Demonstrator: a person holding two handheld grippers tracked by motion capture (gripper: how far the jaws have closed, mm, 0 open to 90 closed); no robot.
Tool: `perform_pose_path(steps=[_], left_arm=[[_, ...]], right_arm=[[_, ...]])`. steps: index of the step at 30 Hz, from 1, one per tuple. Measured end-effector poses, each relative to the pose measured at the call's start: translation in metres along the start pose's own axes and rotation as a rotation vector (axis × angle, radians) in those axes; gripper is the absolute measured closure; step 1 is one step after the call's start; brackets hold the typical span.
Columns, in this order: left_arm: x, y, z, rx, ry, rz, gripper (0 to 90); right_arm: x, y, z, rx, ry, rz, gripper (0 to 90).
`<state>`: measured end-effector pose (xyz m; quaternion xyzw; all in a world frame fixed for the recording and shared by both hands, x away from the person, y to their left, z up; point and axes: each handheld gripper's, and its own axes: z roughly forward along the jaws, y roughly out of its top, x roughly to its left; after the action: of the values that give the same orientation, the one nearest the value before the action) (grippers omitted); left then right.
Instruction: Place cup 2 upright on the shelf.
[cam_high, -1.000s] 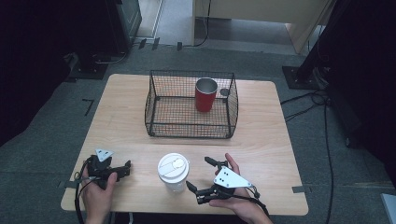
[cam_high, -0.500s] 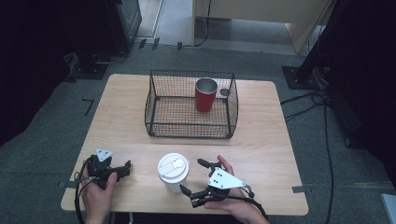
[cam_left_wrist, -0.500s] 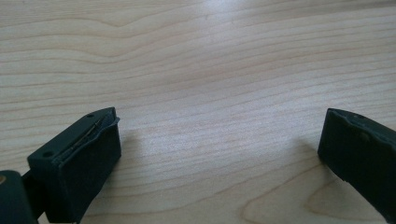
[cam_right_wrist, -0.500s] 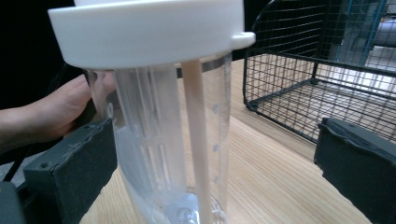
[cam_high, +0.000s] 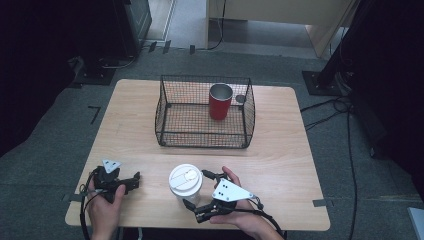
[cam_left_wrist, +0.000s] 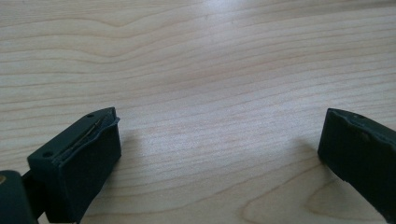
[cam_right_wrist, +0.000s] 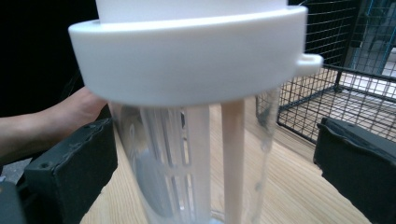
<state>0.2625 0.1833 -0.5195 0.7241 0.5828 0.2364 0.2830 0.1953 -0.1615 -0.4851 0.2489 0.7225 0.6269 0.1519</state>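
High view: wooden table fills mid-frame. Black wire basket stands upper centre of the table, with a red cup upright inside its right half, near the basket's right wall.

Clear plastic cup with a white lid stands upright in the lower centre of the frame, near the table's front edge.

Right gripper, lower centre-right of the high view, held in a hand rising from the bottom edge. Jaws spread wide, one on either side of the lidded cup. Right gripper view: cup body sits between the two black jaws; left jaw close to the cup wall, contact not determinable; right jaw clearly apart from it. Nothing gripped. Basket mesh visible upper right of that view.

Left gripper, lower left of the high view, held in the other hand and resting on the table. Left gripper view: jaws wide apart, bare wood grain between them, holding nothing.
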Motion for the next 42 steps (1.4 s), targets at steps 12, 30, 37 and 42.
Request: perform_pose_path(steps=[12,30,37,42], left_arm=[[0.0,0.0,0.0,0.0,0.0,0.0,0.0],[0.0,0.0,0.0,0.0,0.0,0.0,0.0],[0.0,0.0,0.0,0.001,0.0,0.001,0.0],[0.0,0.0,0.0,0.001,0.0,0.001,0.0]], right_arm=[[0.006,0.01,0.018,0.0,0.011,-0.019,0.9],[0.008,0.017,0.03,-0.017,-0.006,-0.027,15.7],[0.005,0.022,0.028,-0.055,-0.015,-0.014,15.9],[0.001,0.03,0.027,-0.076,-0.032,-0.012,15.9]])
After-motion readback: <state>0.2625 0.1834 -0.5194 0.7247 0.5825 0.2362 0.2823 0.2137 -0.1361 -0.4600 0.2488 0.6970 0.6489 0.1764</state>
